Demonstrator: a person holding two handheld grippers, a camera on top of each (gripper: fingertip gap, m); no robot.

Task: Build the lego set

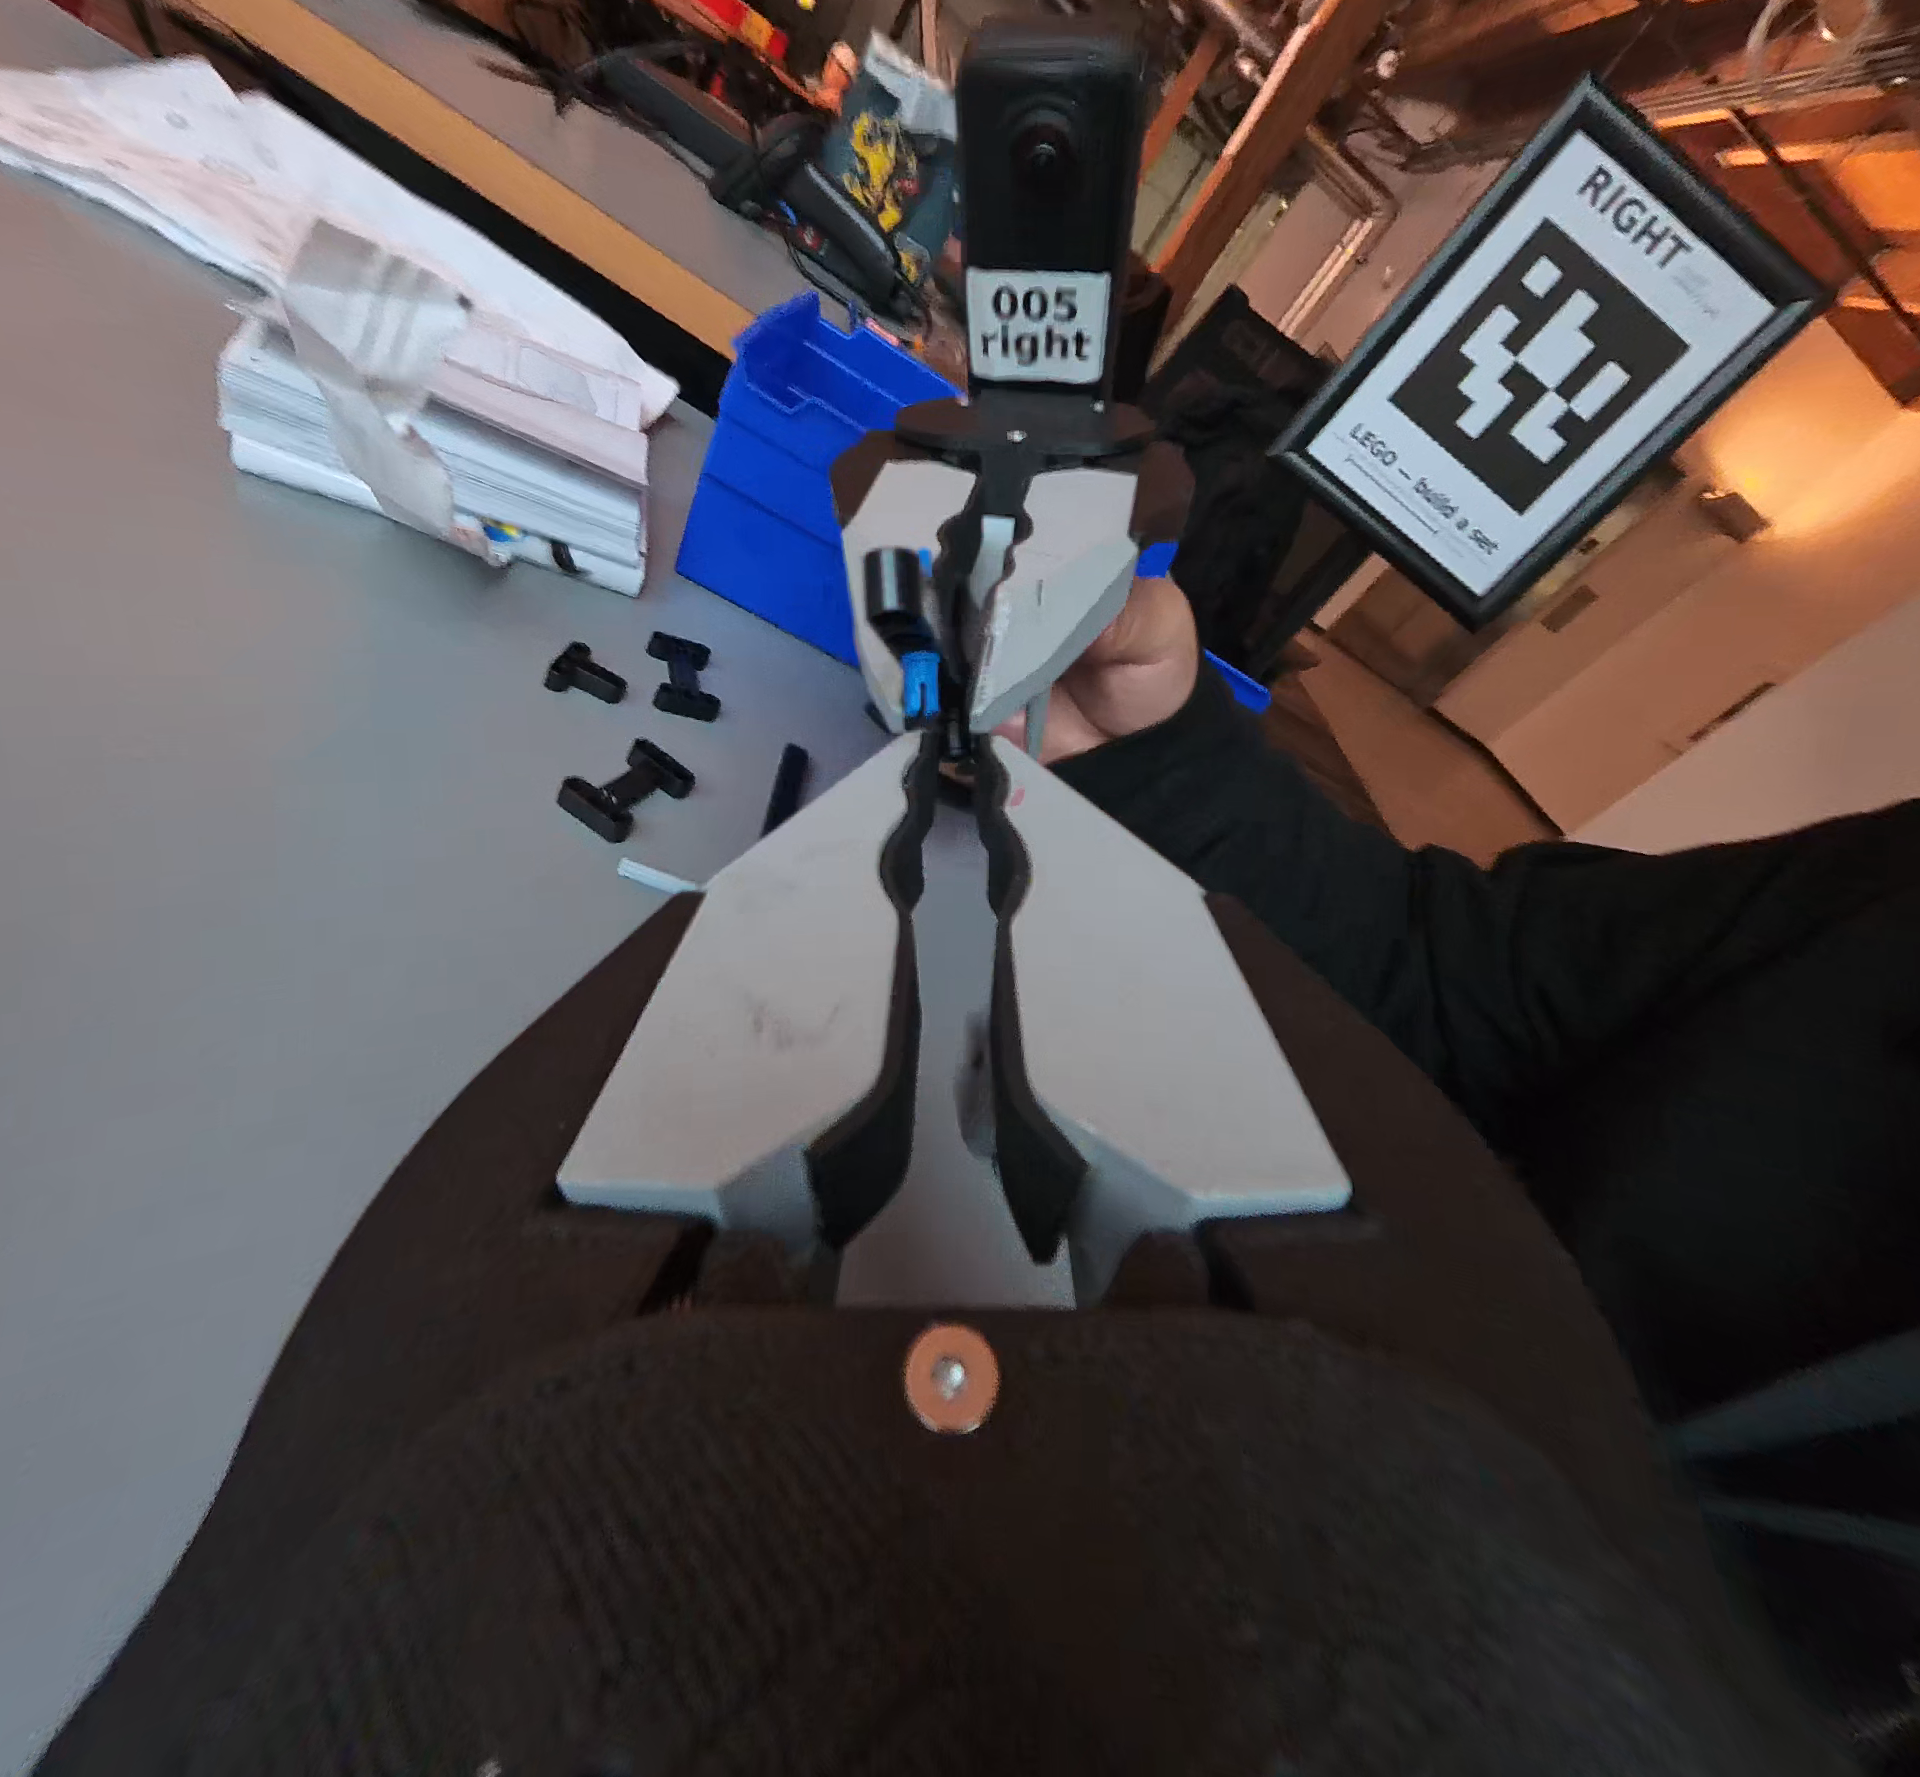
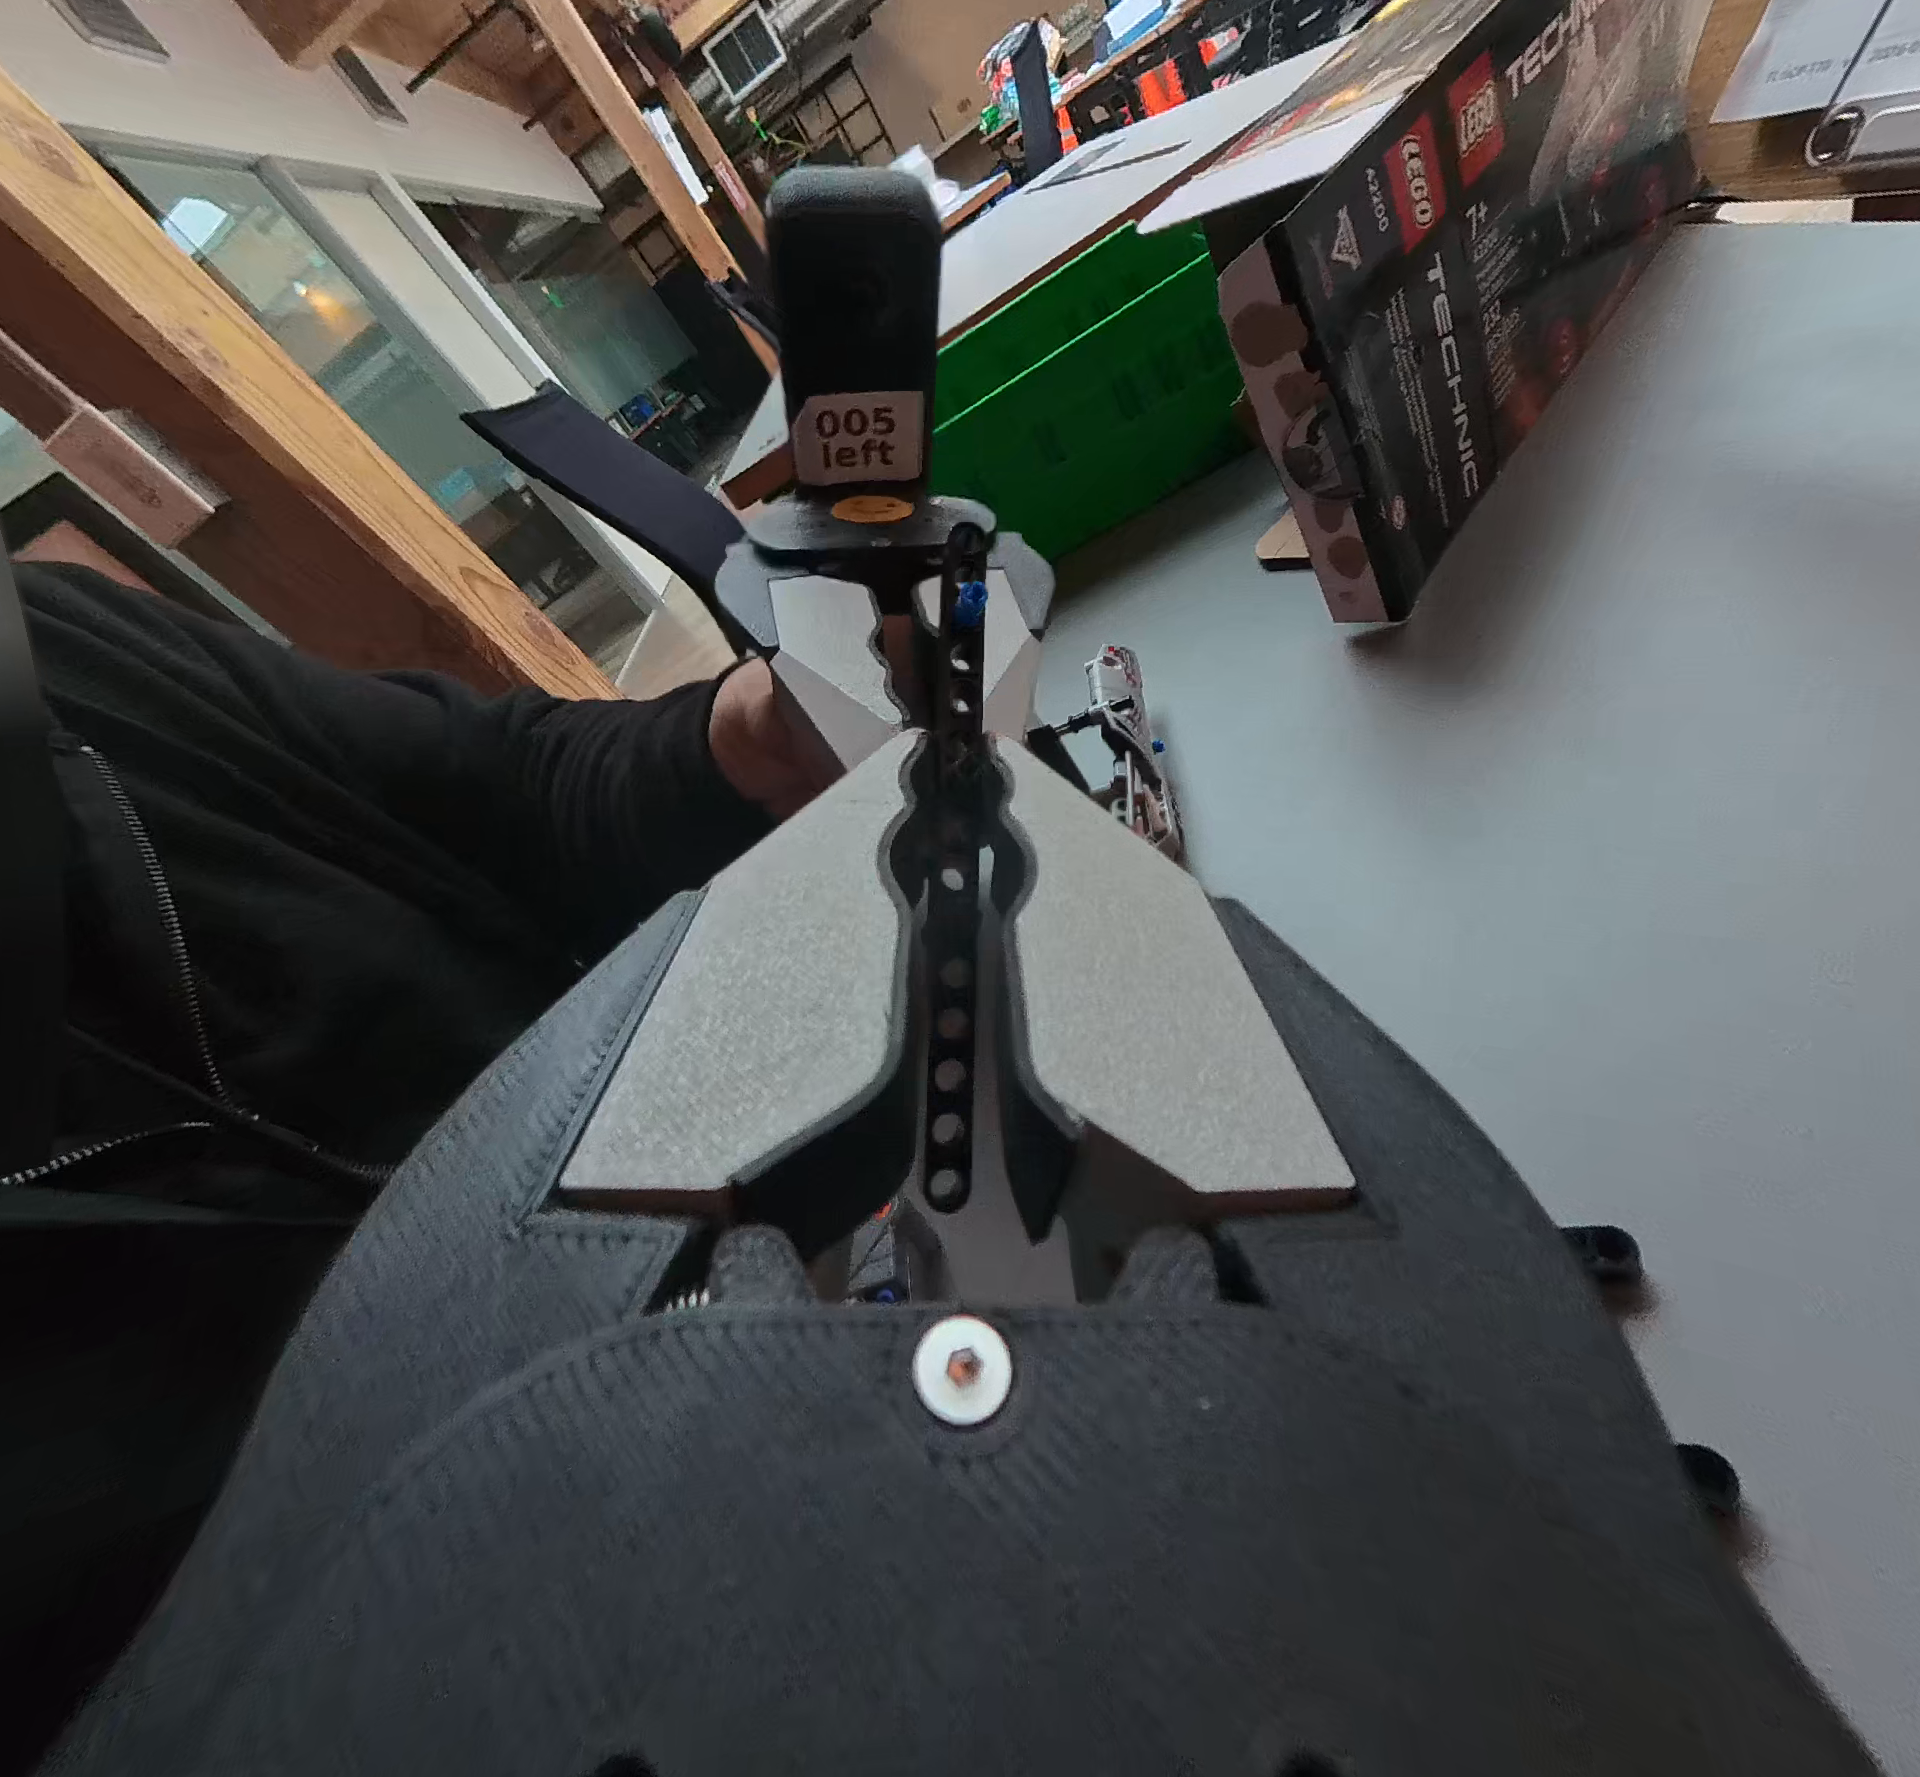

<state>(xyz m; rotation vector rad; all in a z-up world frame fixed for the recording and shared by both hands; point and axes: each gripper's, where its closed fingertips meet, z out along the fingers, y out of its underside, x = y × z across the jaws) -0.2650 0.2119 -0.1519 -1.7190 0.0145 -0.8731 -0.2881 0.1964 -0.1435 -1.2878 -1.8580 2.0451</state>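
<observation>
claws are held tip to tip above the bench: right claw is clamped on a black holed beam; left claw is pinched onto that beam's end.

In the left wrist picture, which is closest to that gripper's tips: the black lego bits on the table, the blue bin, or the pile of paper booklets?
From the left gripper:
1. Black lego bits, left, on the table.
2. Blue bin, behind them.
3. Paper booklets, farthest left.

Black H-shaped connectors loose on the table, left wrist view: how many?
3, all left of the claws: one farthest left, one beside it, one nearer the camera. More may be hidden.
</observation>
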